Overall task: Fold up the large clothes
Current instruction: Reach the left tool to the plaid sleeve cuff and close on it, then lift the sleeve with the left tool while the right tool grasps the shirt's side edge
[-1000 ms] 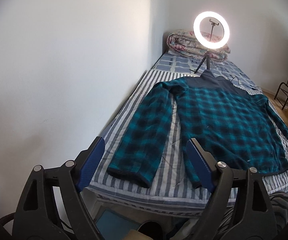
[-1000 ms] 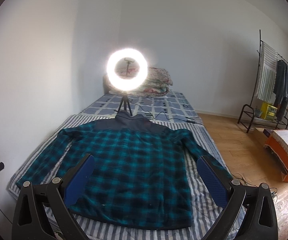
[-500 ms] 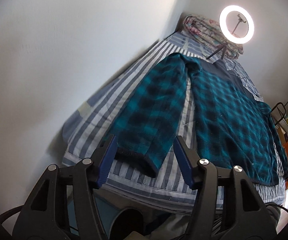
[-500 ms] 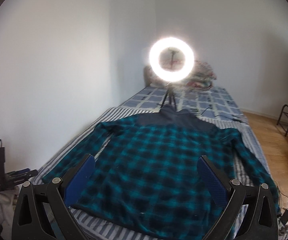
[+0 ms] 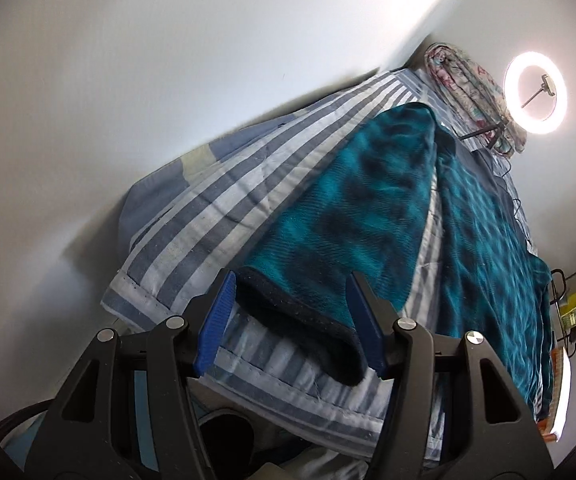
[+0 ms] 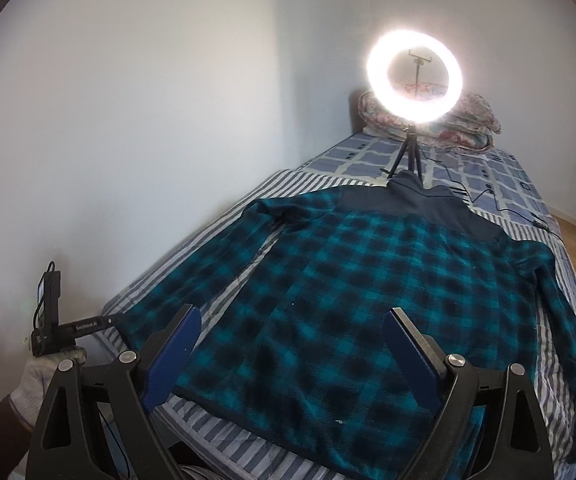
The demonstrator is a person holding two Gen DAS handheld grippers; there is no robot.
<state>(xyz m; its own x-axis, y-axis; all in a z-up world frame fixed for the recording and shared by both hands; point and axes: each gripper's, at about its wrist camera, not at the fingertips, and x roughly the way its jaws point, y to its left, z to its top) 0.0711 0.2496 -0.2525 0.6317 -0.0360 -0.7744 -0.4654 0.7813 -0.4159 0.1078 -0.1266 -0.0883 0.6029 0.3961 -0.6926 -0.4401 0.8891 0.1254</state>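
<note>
The left tongs [image 5: 290,320] tilted steeply downward, jaws partly apart, pads clear of anything. The right tongs [image 6: 288,354] also angled down, jaws wide and just narrowing, nothing between them. A gloved hand [image 6: 43,380] gripped the left tongs' handle.

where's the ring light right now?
The ring light stands on its small tripod at the far end of the bed, just beyond the collar of the plaid jacket, in front of the folded quilt.

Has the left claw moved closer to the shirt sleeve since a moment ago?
Yes. The left claw has come down toward the bed, now straddling the sleeve's cuff.
</note>
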